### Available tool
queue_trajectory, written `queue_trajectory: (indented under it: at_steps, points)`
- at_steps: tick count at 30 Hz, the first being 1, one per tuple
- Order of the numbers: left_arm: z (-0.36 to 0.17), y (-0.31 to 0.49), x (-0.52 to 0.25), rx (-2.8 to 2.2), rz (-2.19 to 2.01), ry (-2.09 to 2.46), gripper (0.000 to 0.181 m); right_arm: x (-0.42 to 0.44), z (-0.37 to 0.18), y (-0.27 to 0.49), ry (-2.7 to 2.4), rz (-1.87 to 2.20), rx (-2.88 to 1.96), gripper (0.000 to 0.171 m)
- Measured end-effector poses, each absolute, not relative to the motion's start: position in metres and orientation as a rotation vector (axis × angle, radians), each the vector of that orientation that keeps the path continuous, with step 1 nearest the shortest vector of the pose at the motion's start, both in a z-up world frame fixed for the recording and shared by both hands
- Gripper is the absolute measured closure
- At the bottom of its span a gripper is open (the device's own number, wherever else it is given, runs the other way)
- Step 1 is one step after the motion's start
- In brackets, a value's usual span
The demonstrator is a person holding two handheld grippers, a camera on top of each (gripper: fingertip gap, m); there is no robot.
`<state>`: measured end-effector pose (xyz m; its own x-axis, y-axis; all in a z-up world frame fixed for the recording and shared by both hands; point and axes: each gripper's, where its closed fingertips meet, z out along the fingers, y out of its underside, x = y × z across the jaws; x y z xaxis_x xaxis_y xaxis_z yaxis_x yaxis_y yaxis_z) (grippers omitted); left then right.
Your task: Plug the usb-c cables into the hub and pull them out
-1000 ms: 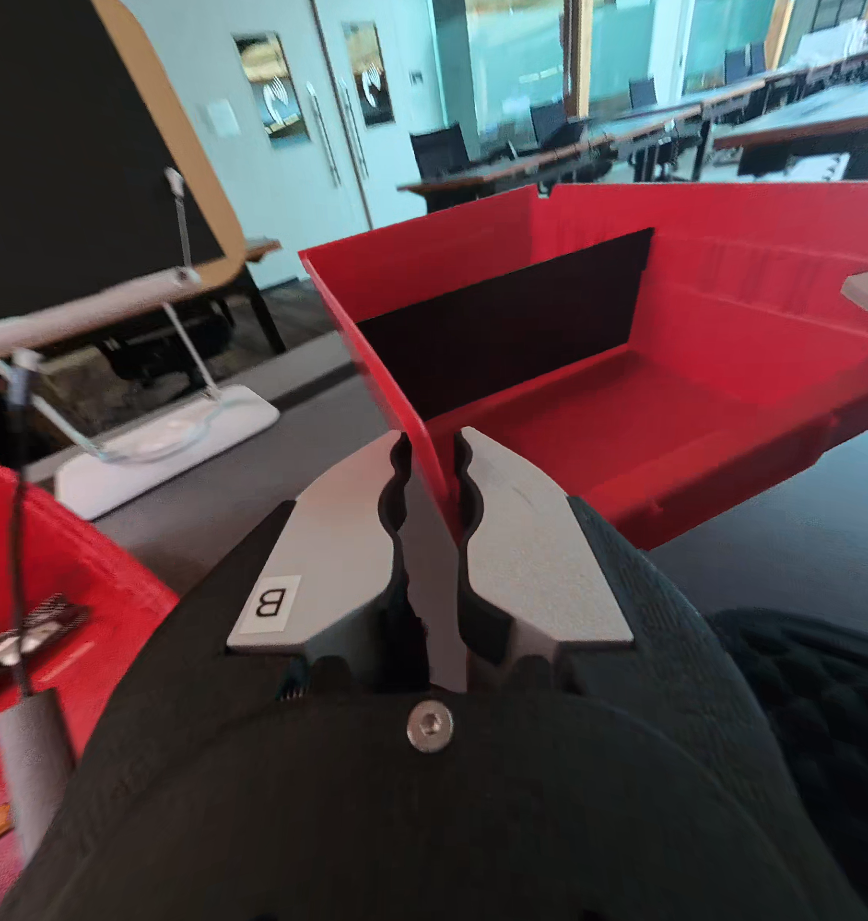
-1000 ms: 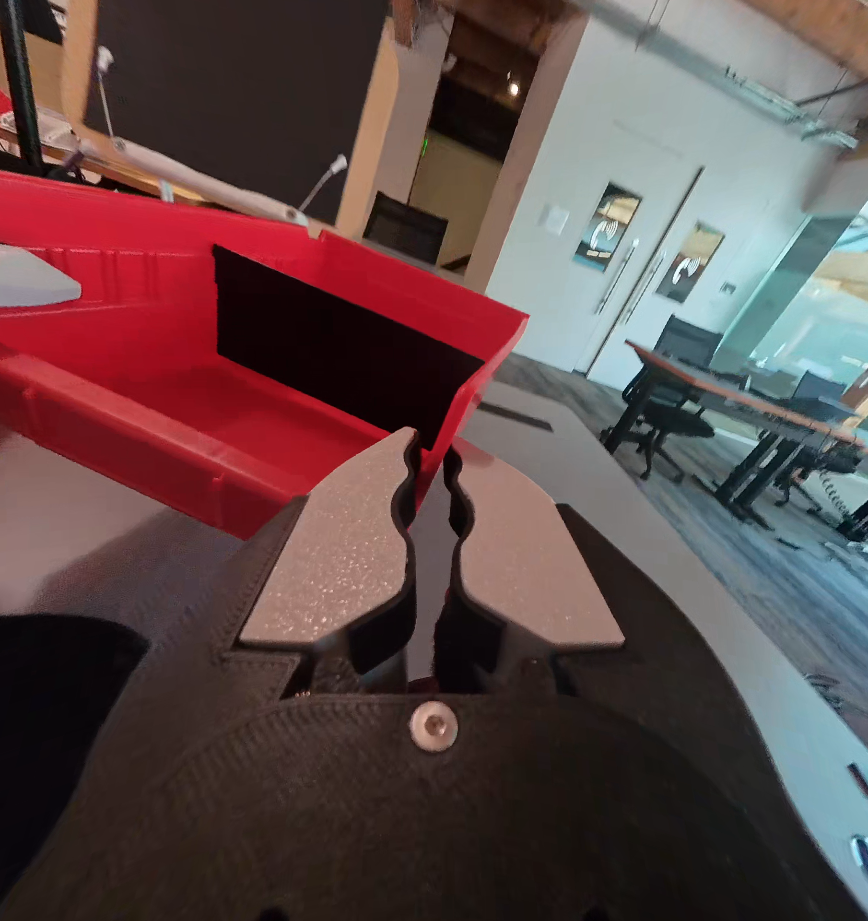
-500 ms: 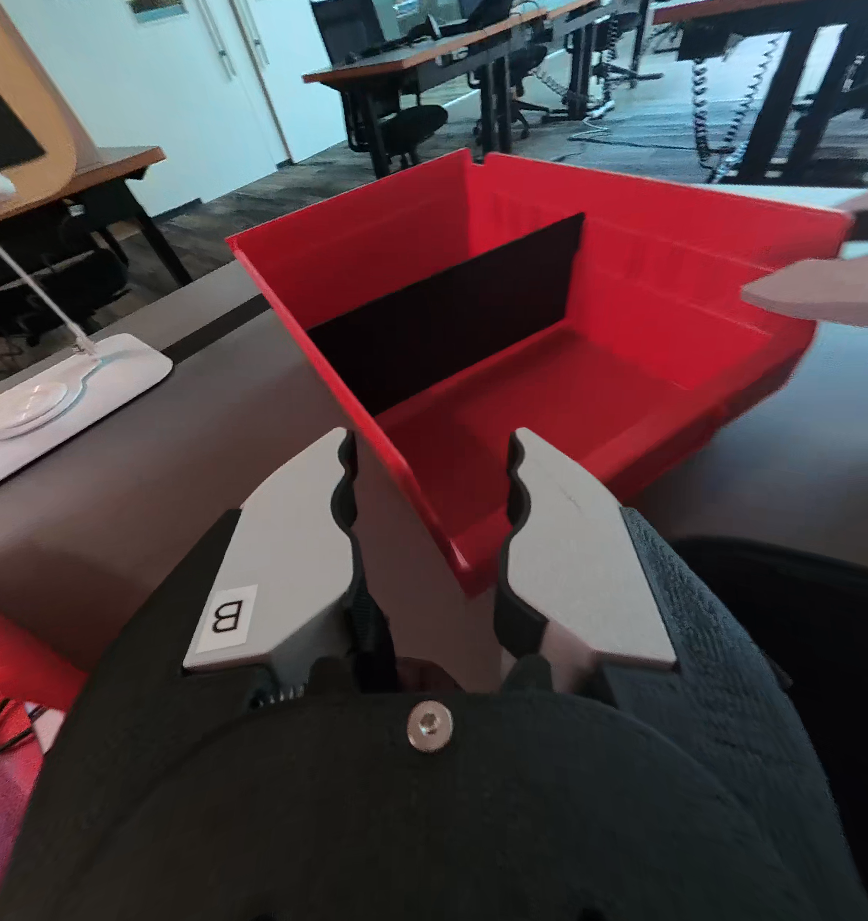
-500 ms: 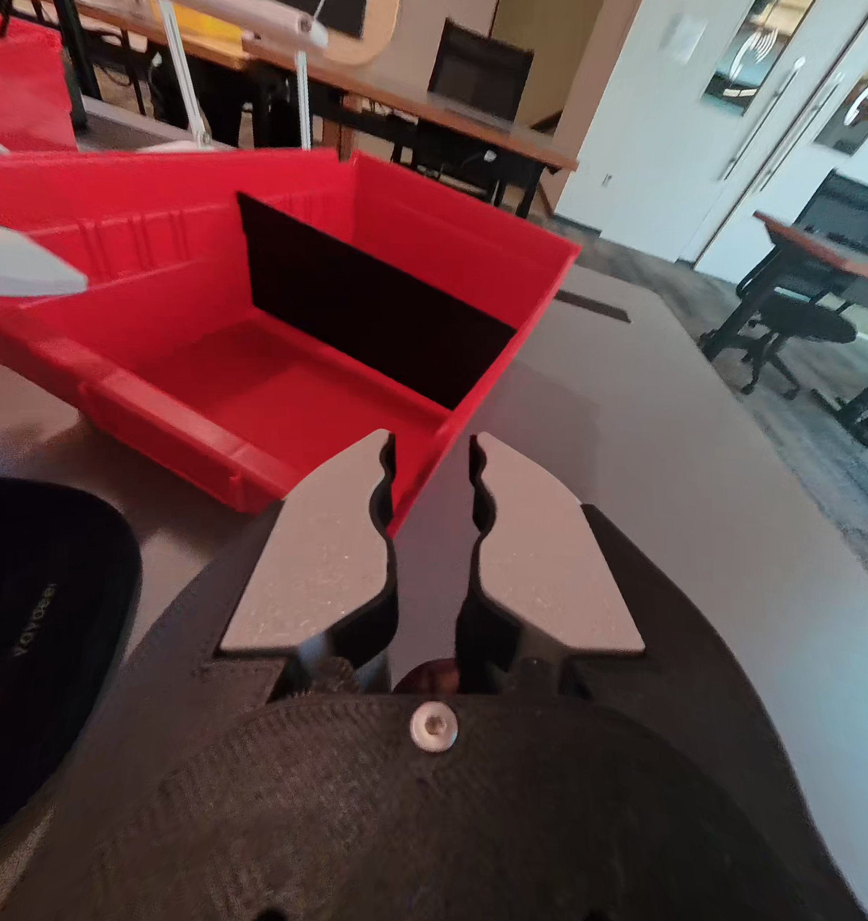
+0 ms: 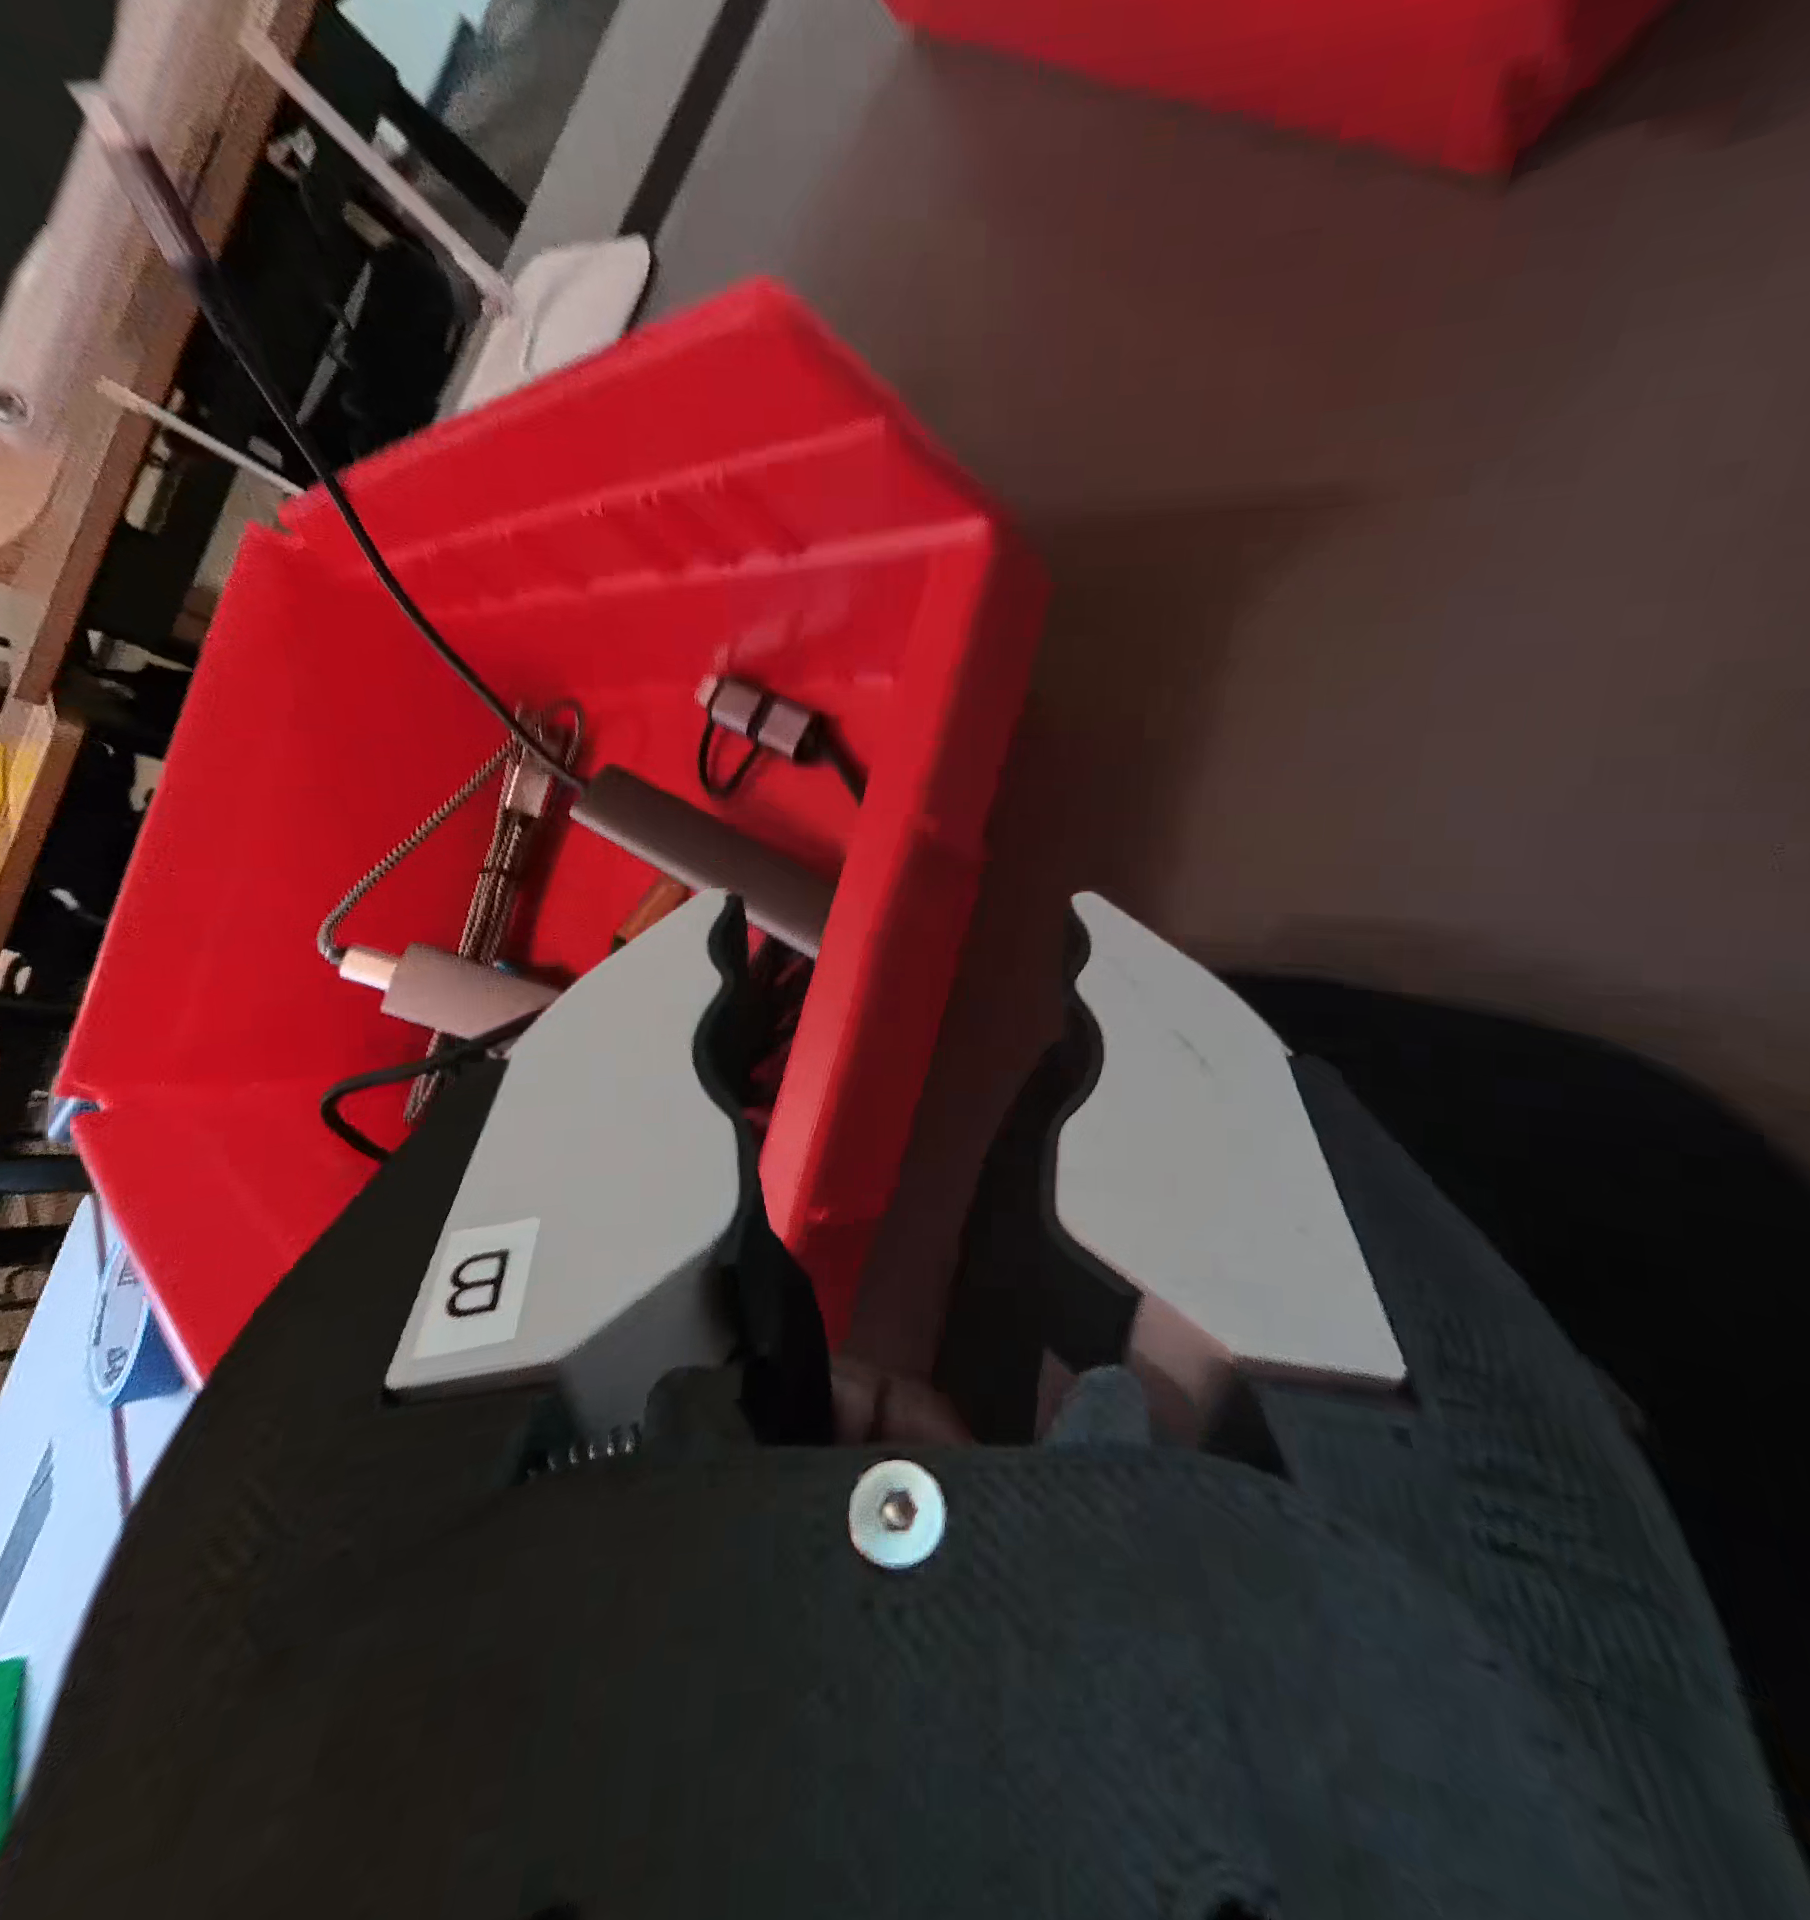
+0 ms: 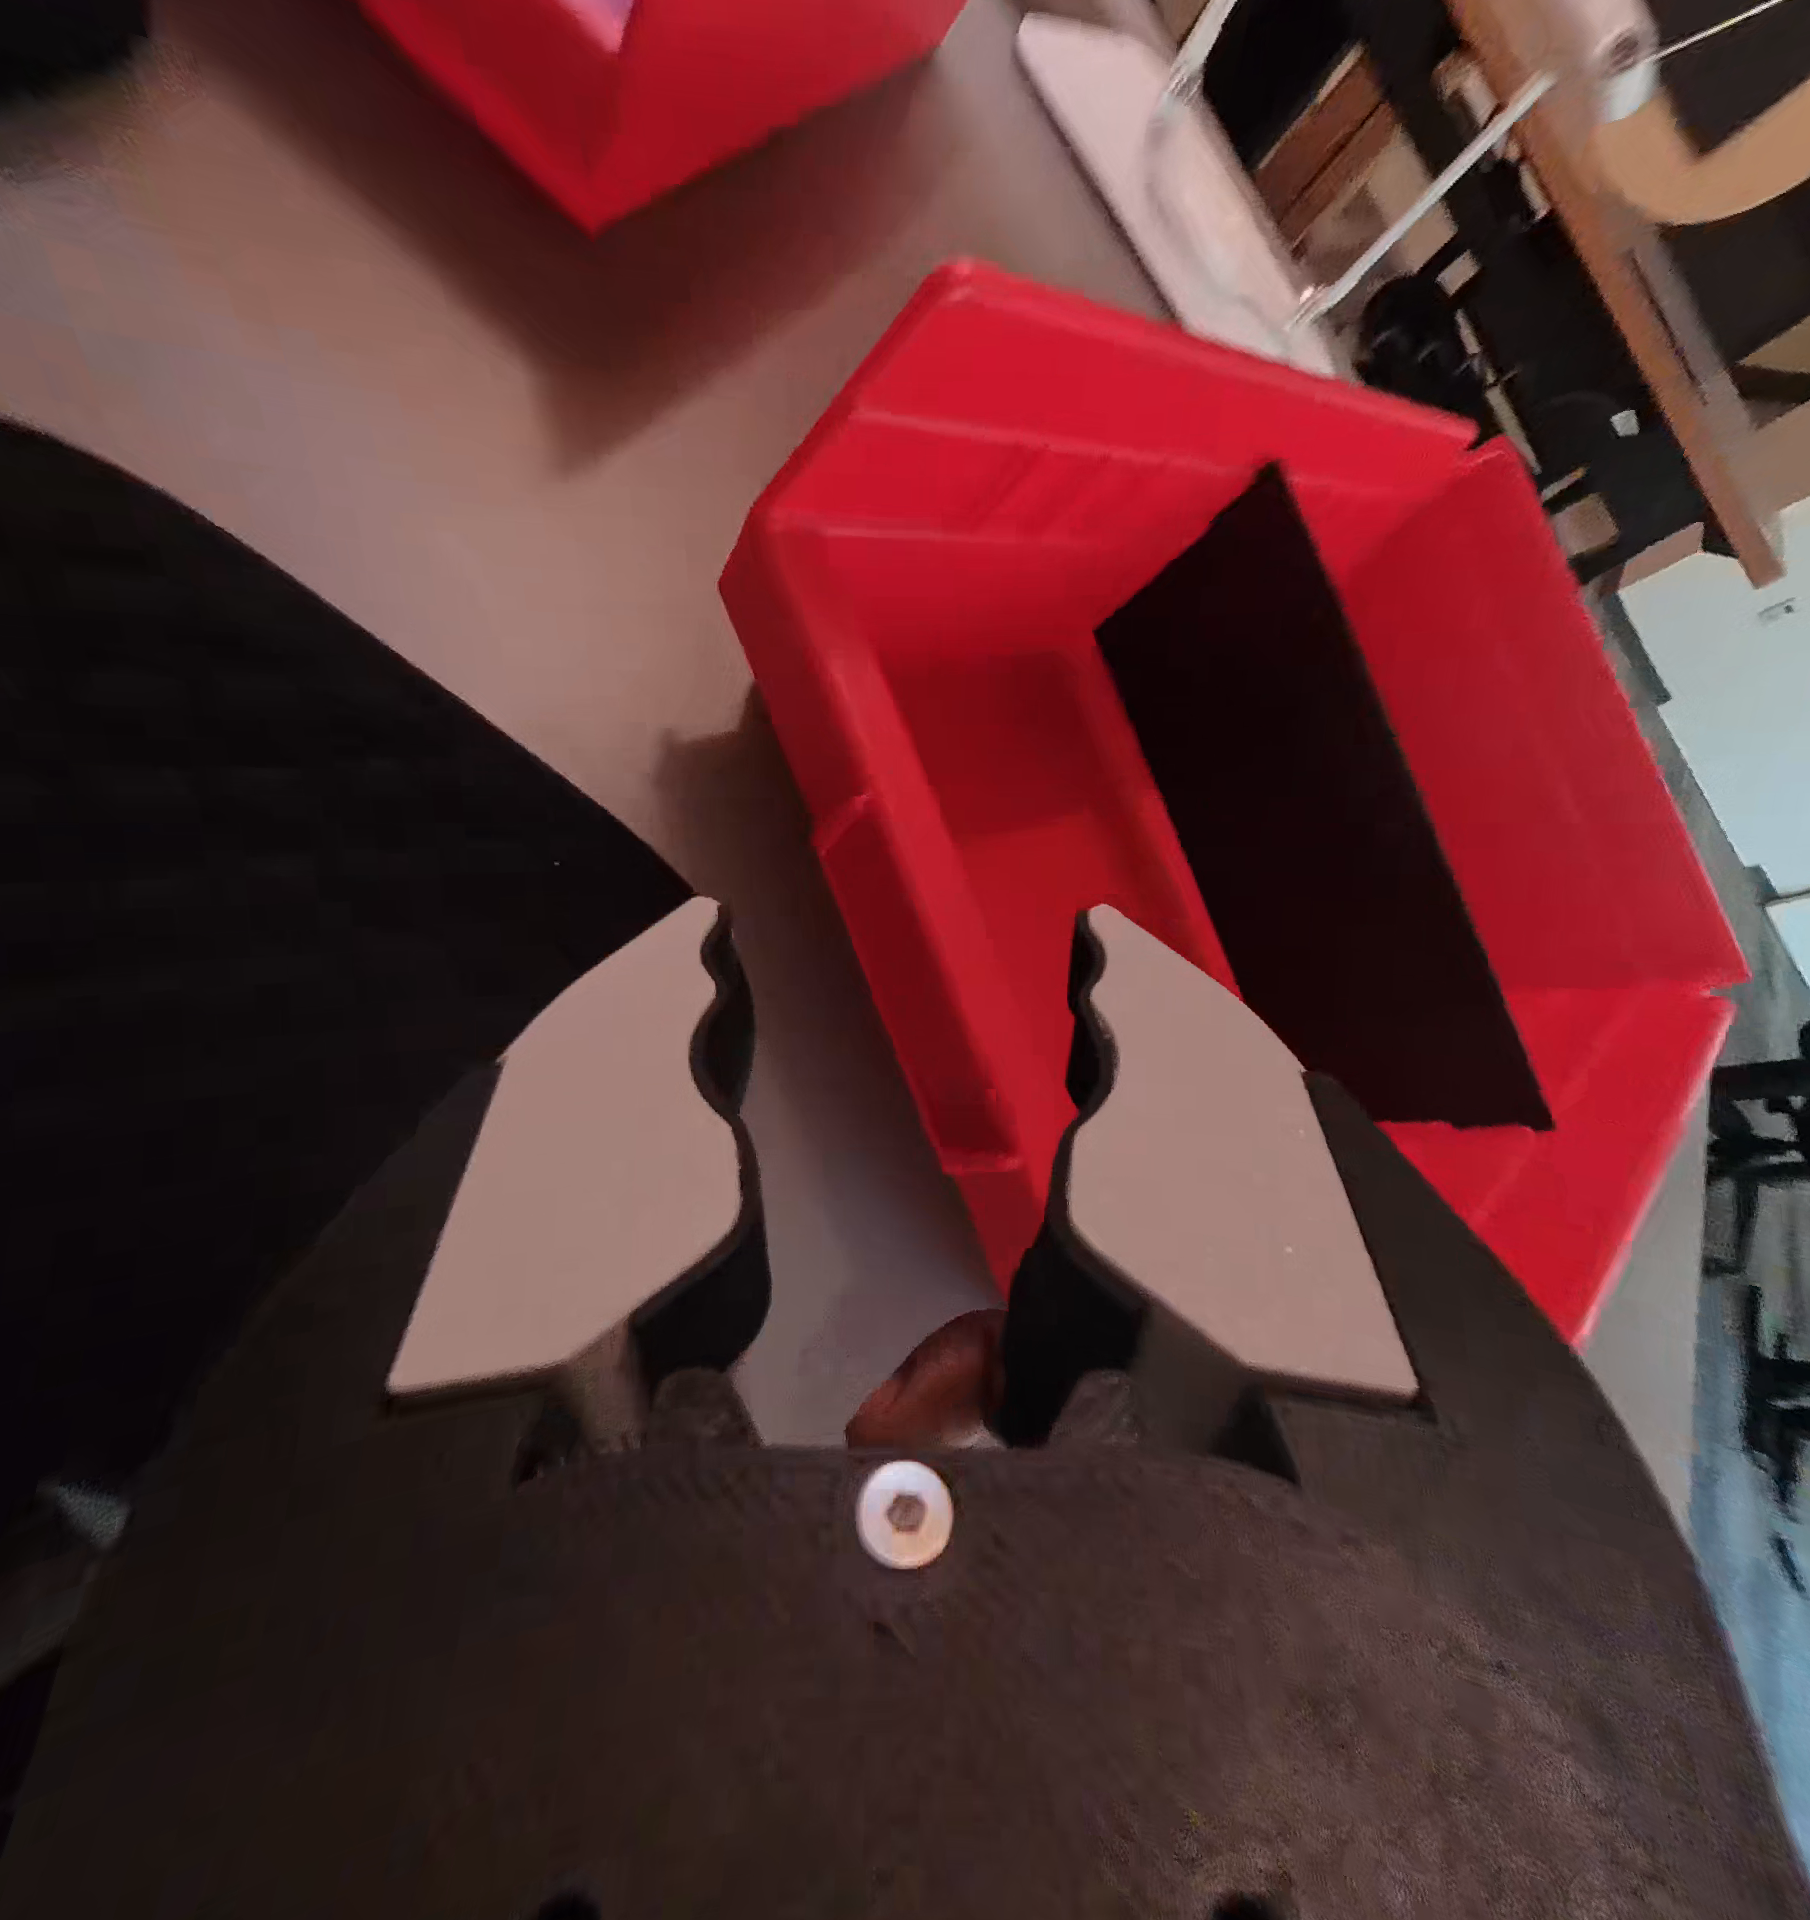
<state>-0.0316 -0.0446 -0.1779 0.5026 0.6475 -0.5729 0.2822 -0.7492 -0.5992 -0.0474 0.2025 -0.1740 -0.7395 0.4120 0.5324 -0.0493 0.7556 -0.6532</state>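
In the left wrist view a red bin (image 5: 288, 831) holds a dark grey hub (image 5: 703, 852), a braided cable with a silver plug (image 5: 444, 997), and a small grey adapter pair (image 5: 761, 717) on a black loop. A thin black cable (image 5: 361, 540) runs up out of the bin. My left gripper (image 5: 896, 925) is open and empty, hovering over the bin's near right wall. My right gripper (image 6: 896, 925) is open and empty above the table, beside a second red bin (image 6: 1503, 727) with a black divider (image 6: 1316, 810).
A black mat (image 6: 205, 779) lies on the grey table (image 5: 1400, 520). Another red bin (image 6: 672, 94) sits farther off; it also shows in the left wrist view (image 5: 1296, 62). A white lamp base (image 5: 568, 301) stands behind the cable bin. White paper and a tape roll (image 5: 116, 1340) lie at left.
Both grippers opened wider and tilted down toward the table. The left one swung left from the divided bin to the bin with the hub and cables. The right view rolled over the divided bin.
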Motion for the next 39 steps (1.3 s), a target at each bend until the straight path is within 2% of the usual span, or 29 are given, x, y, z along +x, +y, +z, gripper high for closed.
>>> queue_trajectory:
  at_steps: [5,6,8,16,27,34,39]
  points:
    - [-0.210,-0.086,-0.040,-2.544,1.188,-0.855,0.139,-0.071,-0.193,0.201,-2.264,0.598,-0.194,0.120]
    - [-0.212,-0.084,-0.039,-2.542,1.146,-0.845,0.146,-0.076,-0.200,0.207,-2.269,0.494,-0.177,0.126]
    - [-0.212,-0.089,-0.038,-2.556,1.108,-0.873,0.146,-0.081,-0.210,0.218,-2.279,0.368,-0.158,0.136]
    - [-0.212,-0.166,-0.016,-2.588,1.122,-0.955,0.144,-0.091,-0.210,0.257,-2.256,0.347,-0.231,0.136]
    - [-0.211,-0.278,0.069,-2.637,1.113,-0.820,0.144,-0.083,-0.210,0.358,-2.256,0.333,-0.237,0.133]
    - [-0.212,-0.324,0.119,-2.742,1.092,-0.772,0.143,-0.075,-0.207,0.411,-2.156,0.242,-0.238,0.133]
    - [-0.212,-0.327,0.120,-2.680,1.166,-0.773,0.142,-0.076,-0.204,0.447,-2.088,0.228,-0.295,0.130]
